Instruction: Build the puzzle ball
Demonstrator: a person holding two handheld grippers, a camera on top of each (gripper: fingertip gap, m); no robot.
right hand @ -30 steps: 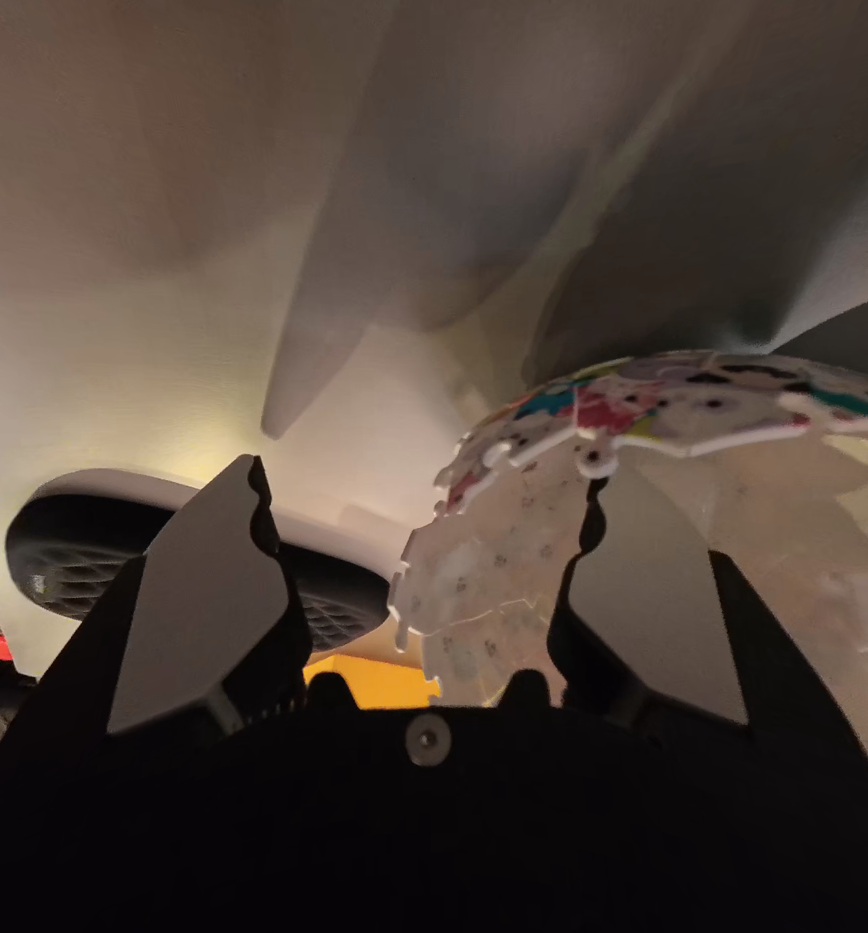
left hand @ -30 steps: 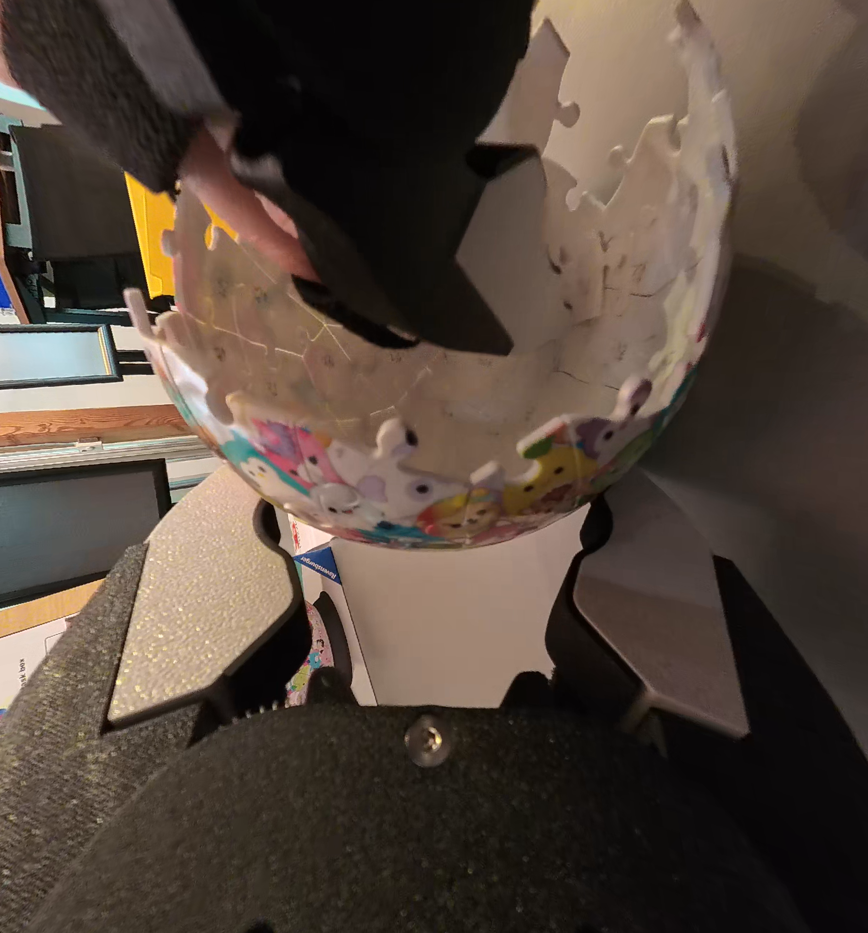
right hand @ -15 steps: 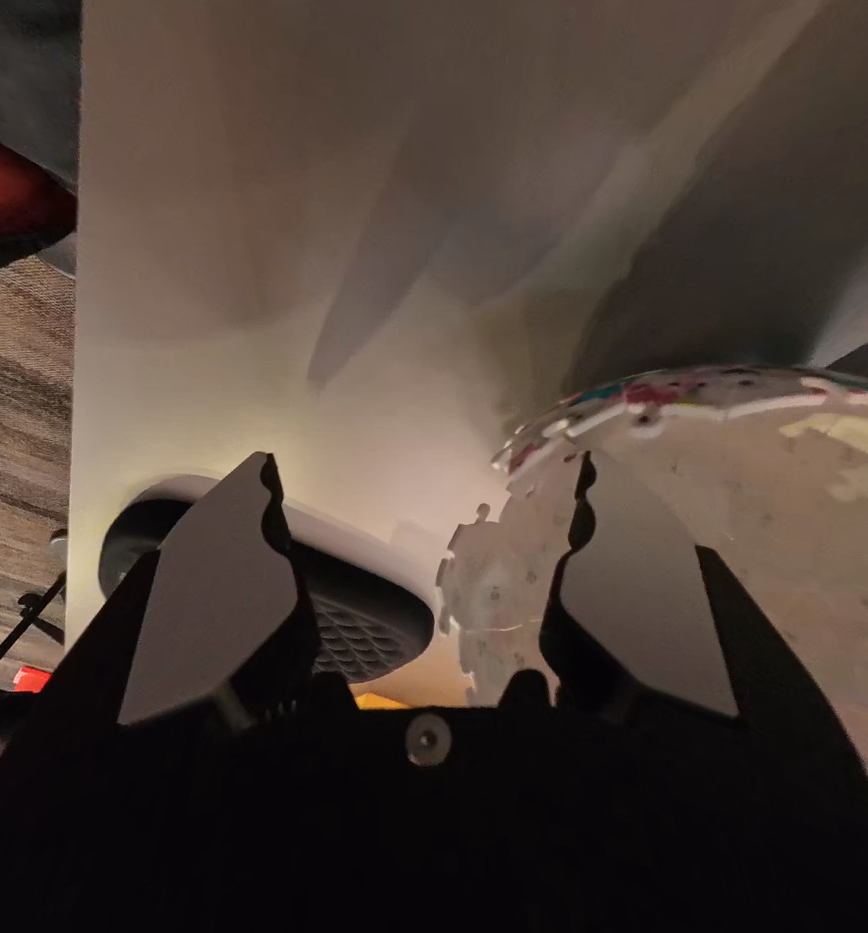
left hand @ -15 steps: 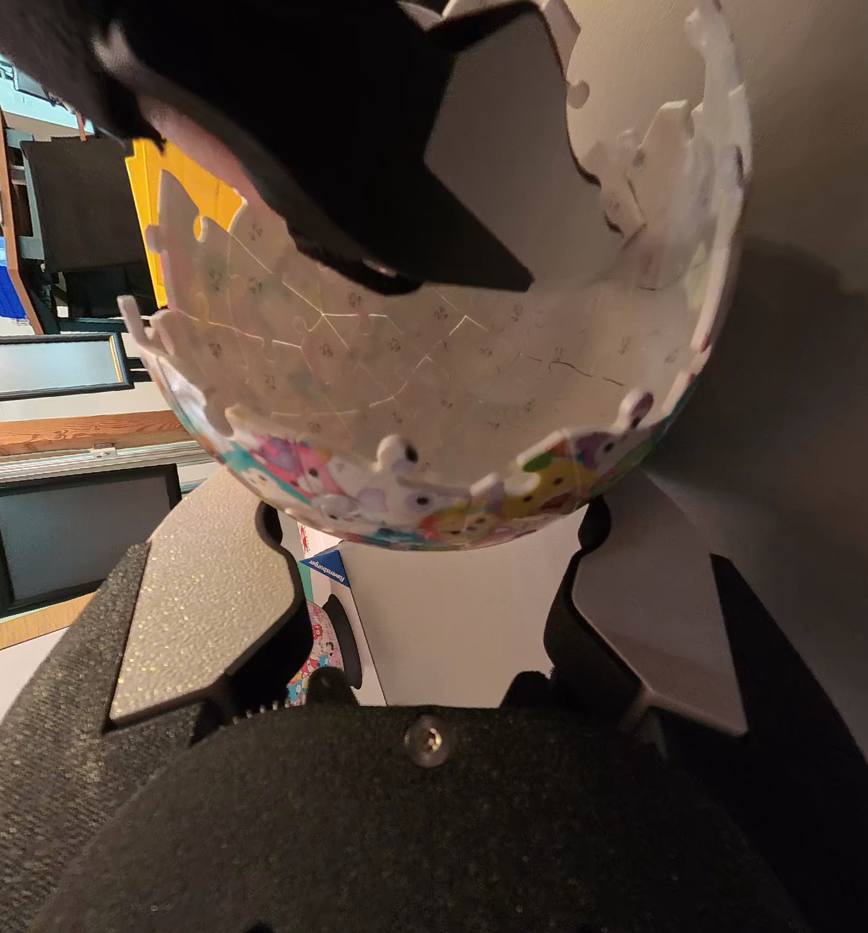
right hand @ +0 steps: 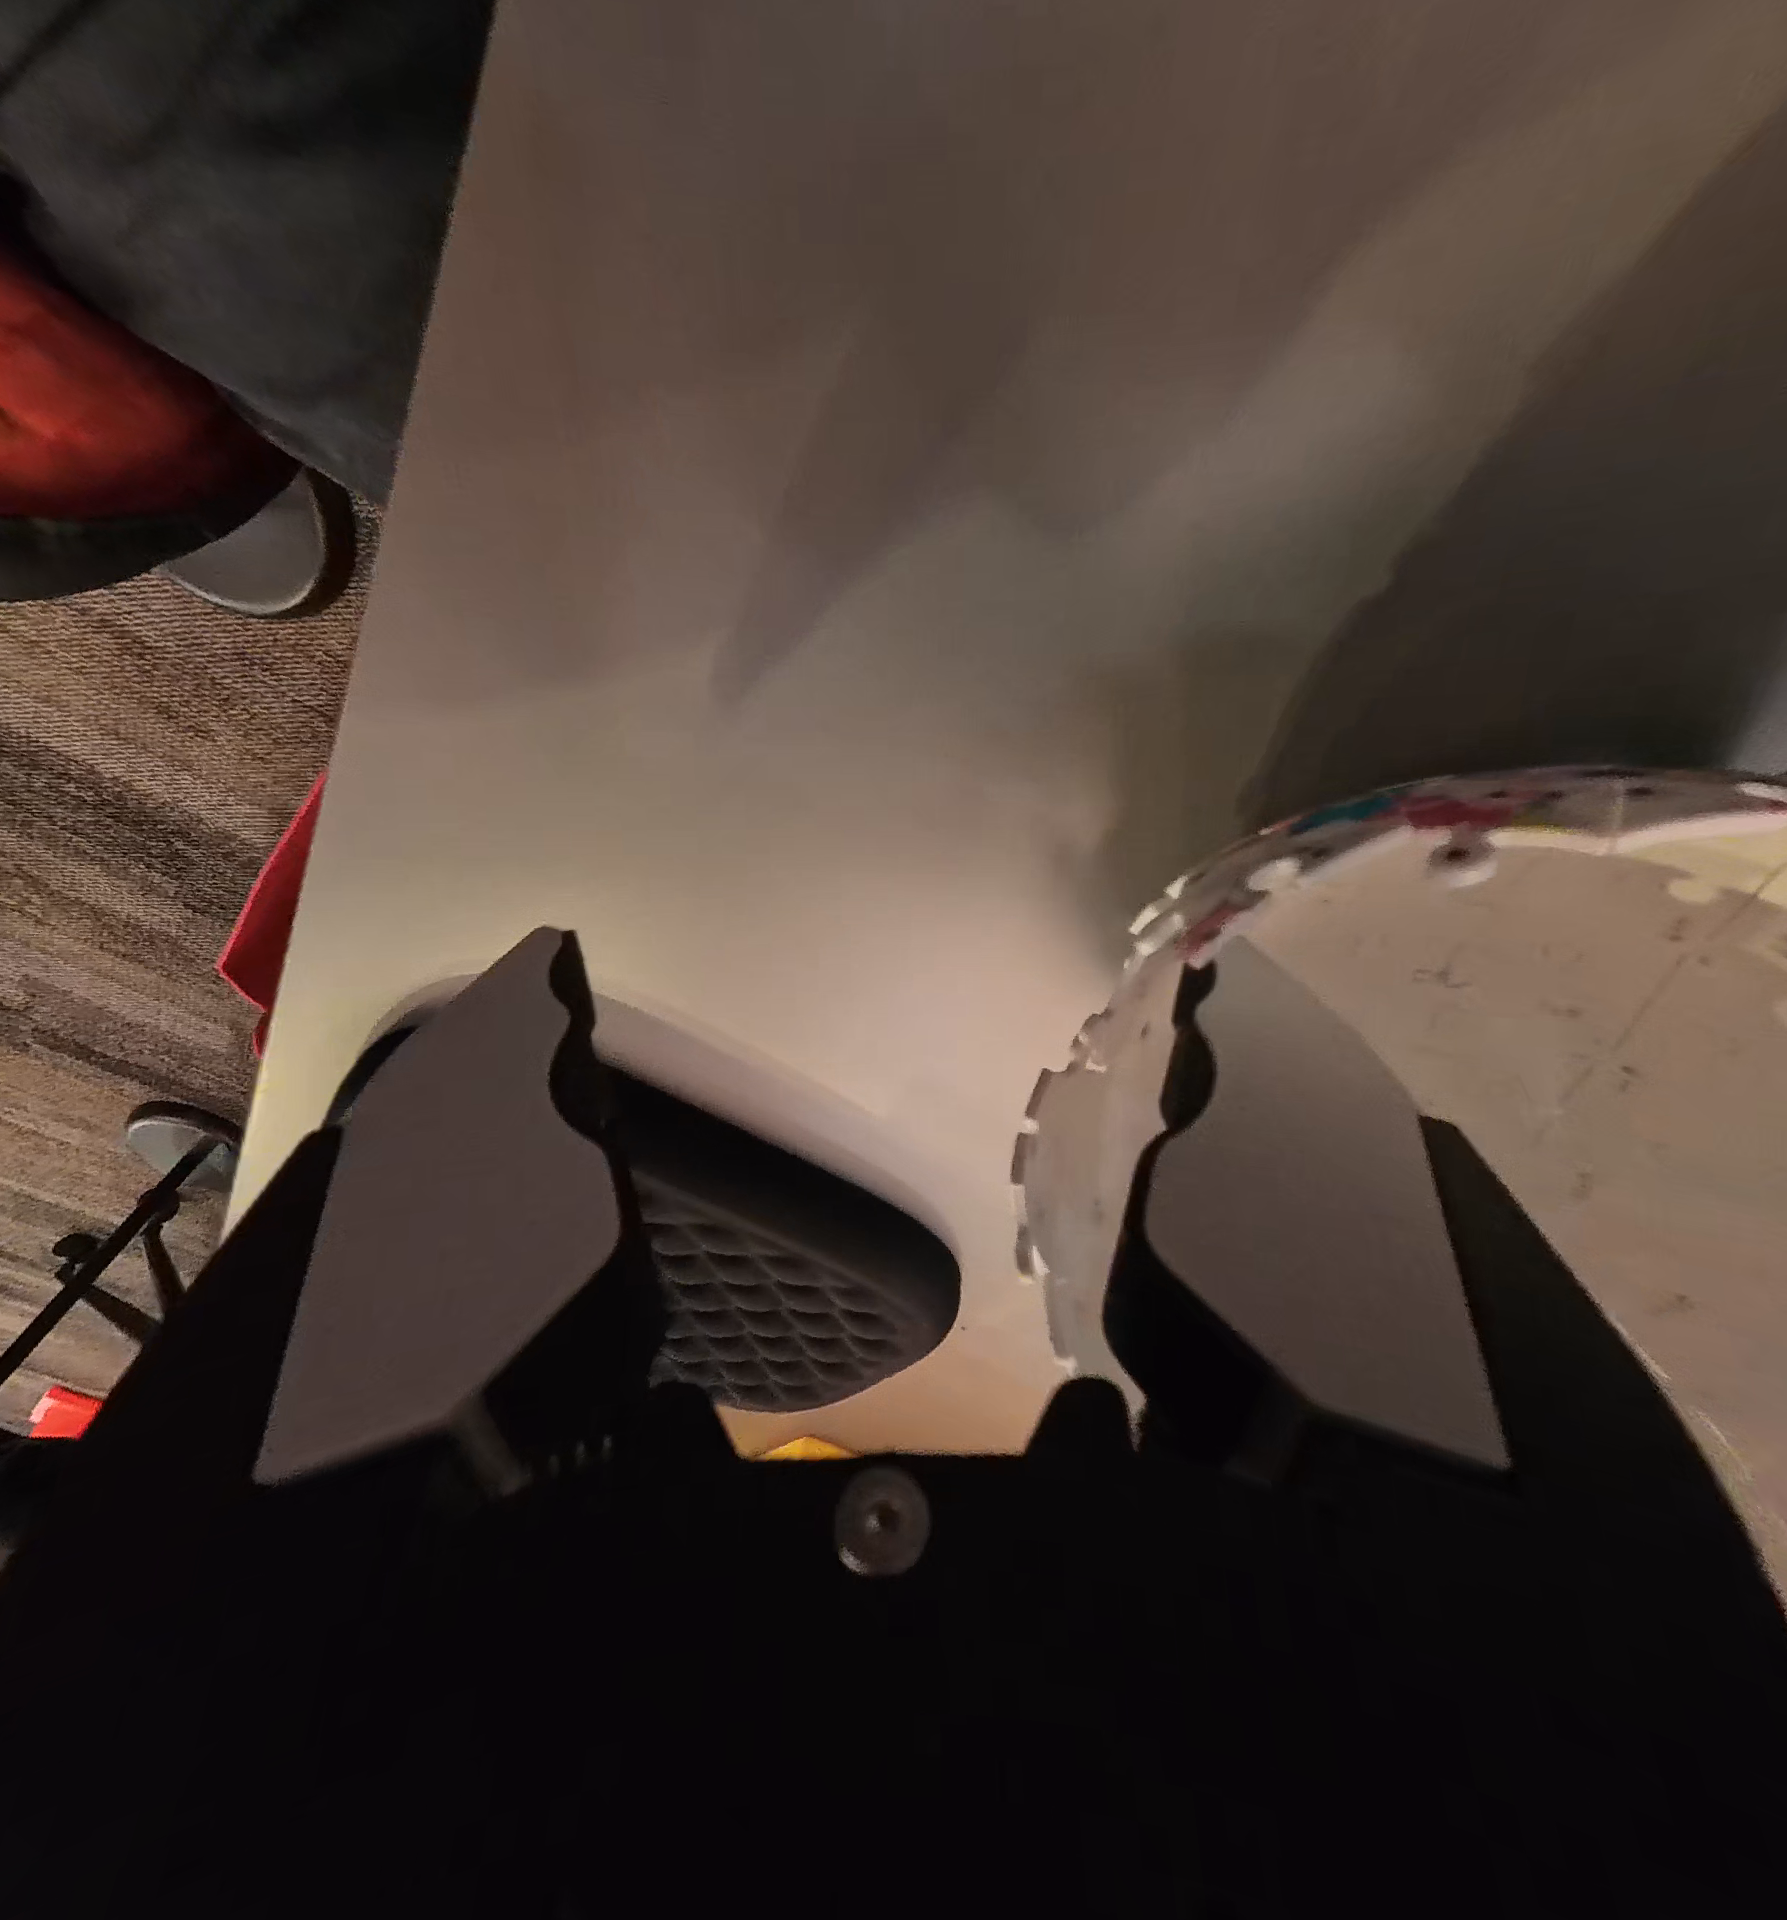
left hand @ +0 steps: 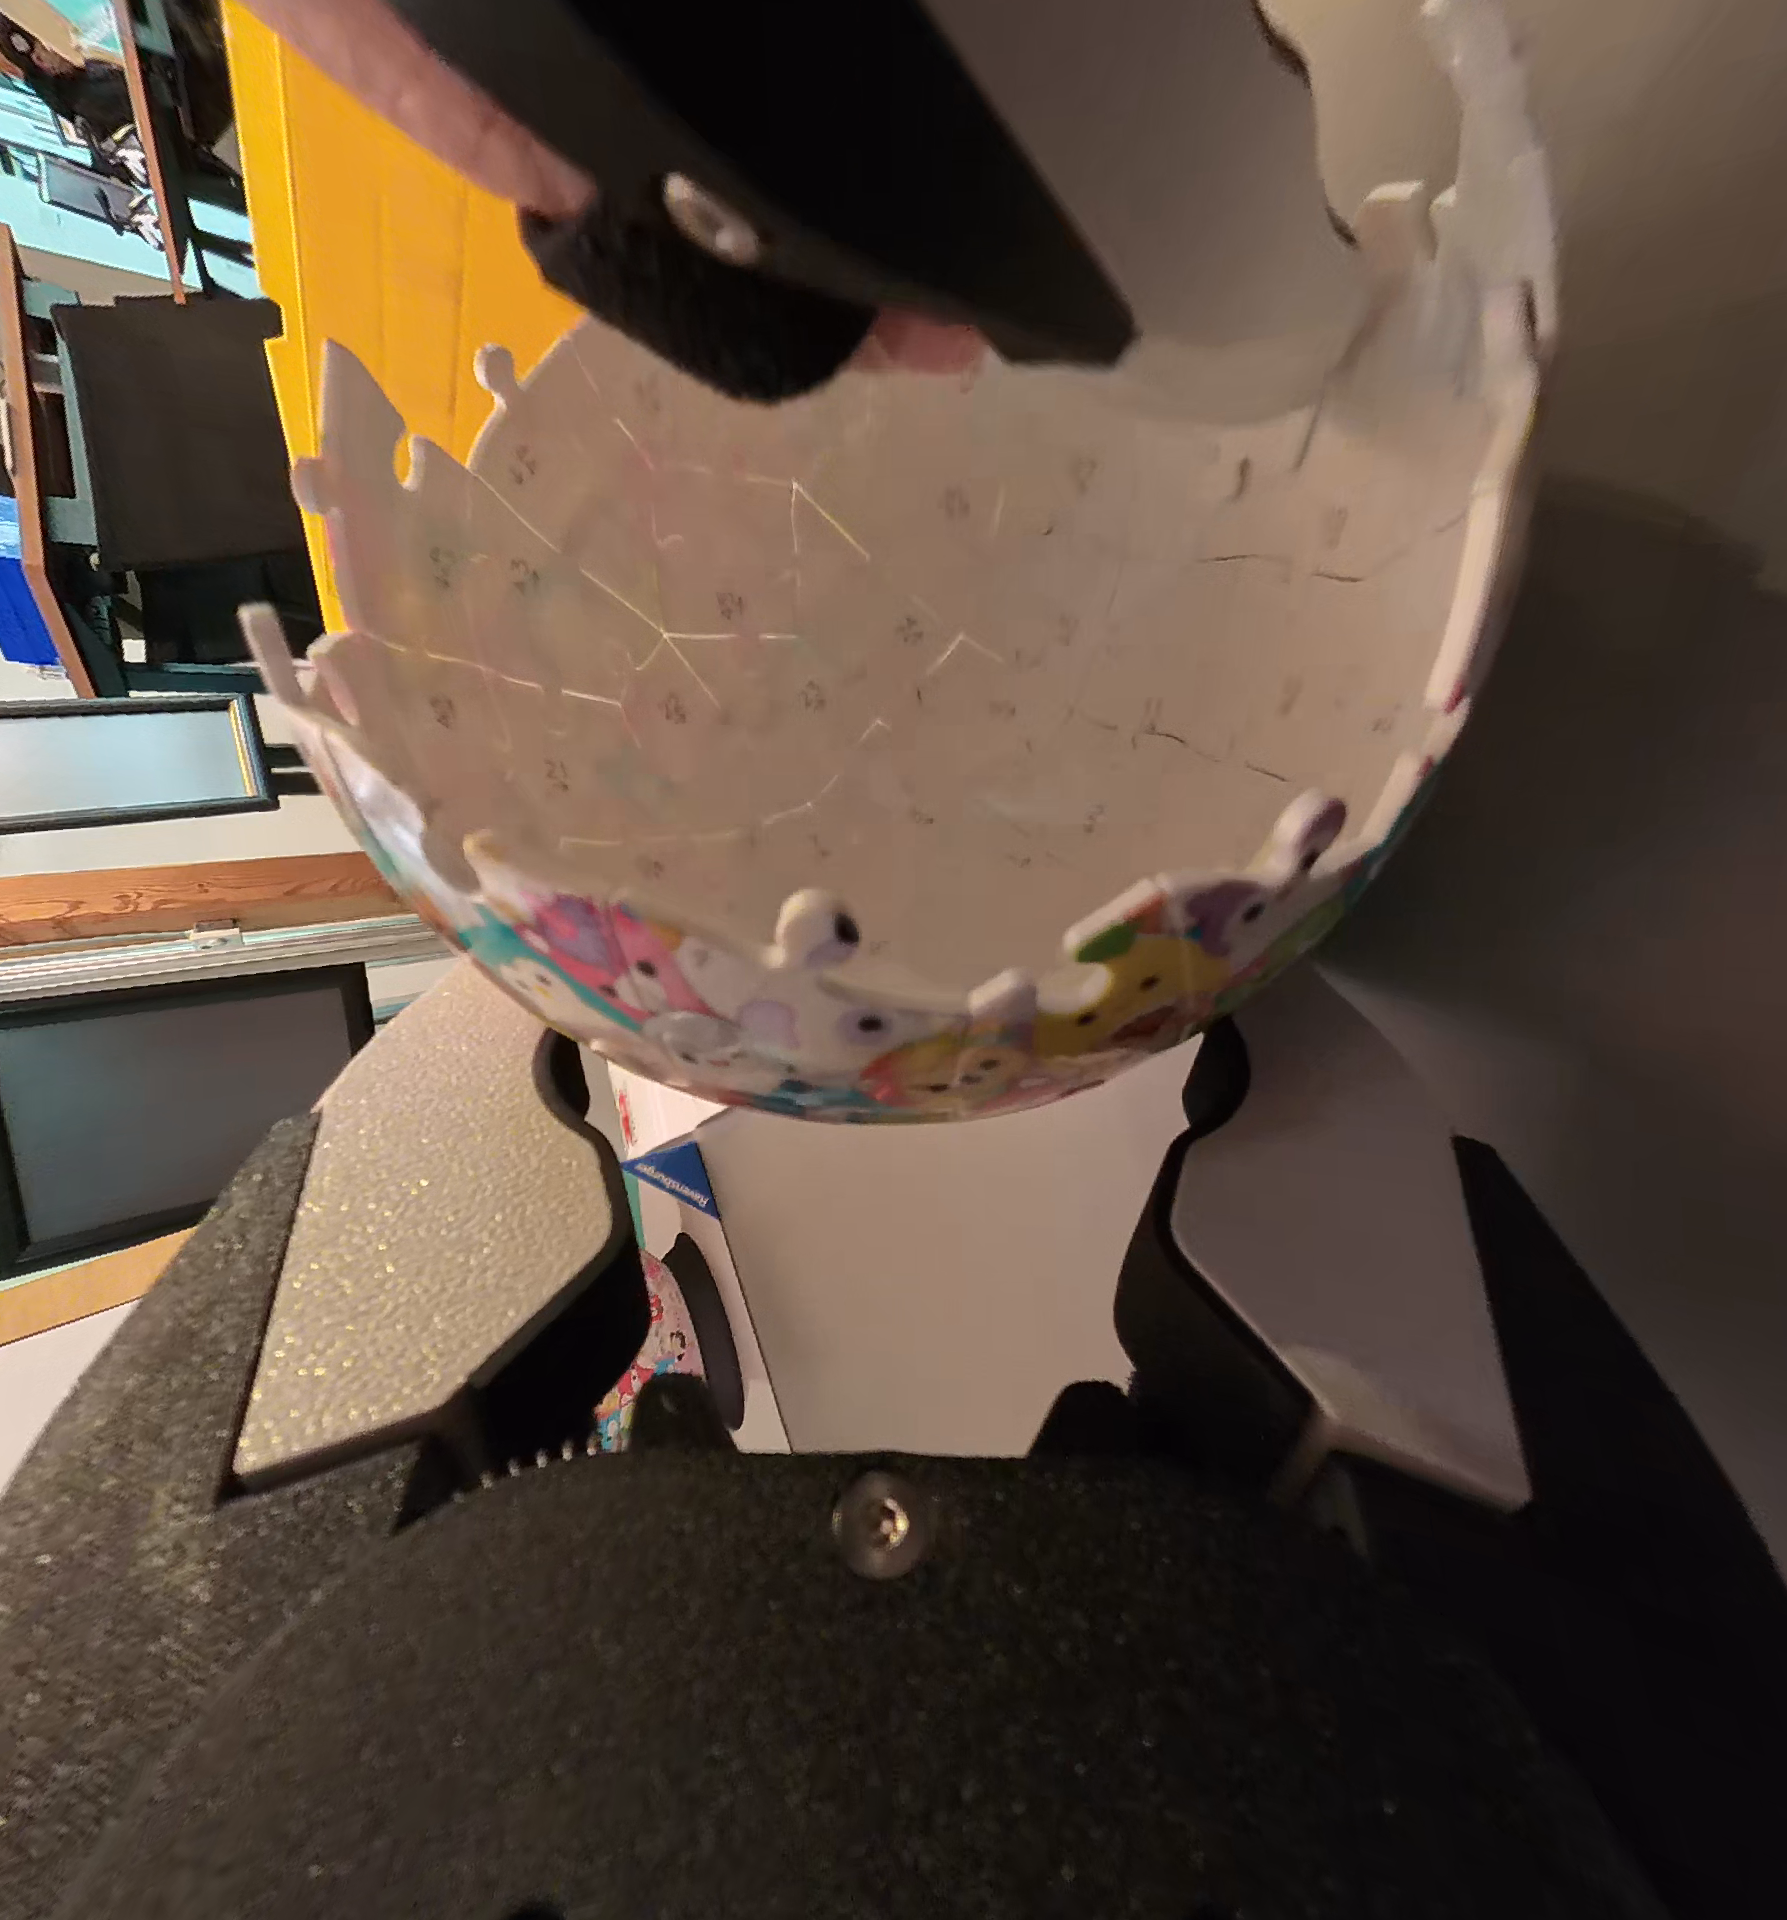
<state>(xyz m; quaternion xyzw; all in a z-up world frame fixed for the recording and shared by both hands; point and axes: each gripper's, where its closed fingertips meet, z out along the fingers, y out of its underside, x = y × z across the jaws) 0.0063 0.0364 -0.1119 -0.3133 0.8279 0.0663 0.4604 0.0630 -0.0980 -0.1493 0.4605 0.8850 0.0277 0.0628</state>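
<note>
While the half-built puzzle ball sits tipped on the white surface, its open hollow faces the left tongs, whose two fingers stand wide apart with nothing between them, just short of the ball's coloured outer rim. Inside, the shell is plain white with faint marks on each piece, and its edge is ragged with knobs and notches where pieces are missing. The right tongs reach in over the top of the ball from the far side, dark and blurred, with a bit of a person's hand behind them.

From the right wrist view, those tongs are also spread open and hold nothing; one finger lies against the inside of the ball, the other hangs over the surface. A white round dish with a dark honeycomb inside lies just beside the ball. Past the surface's edge there is striped carpet and something red.

A puzzle box shows between the left fingers.
</note>
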